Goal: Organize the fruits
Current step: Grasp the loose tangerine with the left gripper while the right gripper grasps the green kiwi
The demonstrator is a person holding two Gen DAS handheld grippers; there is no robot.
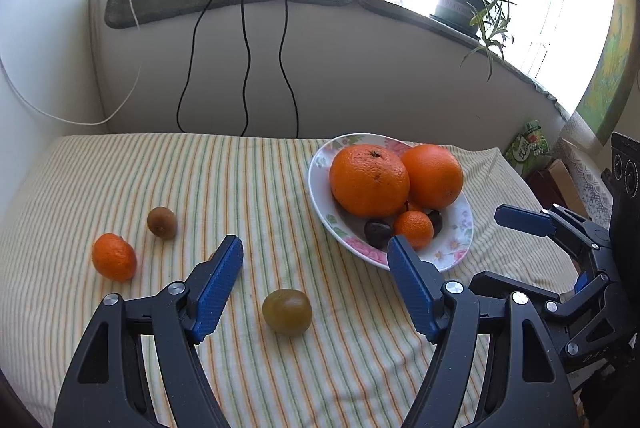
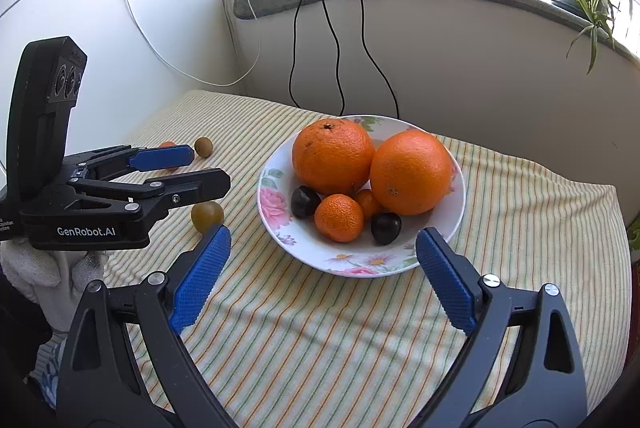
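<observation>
Both grippers, left gripper (image 1: 316, 248) and right gripper (image 2: 324, 244), gape empty; floral plate (image 2: 272, 203) holds most fruit, while a greenish plum (image 1: 287, 312), mandarin (image 1: 114, 256) and kiwi (image 1: 162, 222) wait on the desk's striped cloth (image 1: 280, 179).

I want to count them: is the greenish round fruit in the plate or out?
Out. The greenish fruit lies on the striped cloth, apart from the plate.
</observation>
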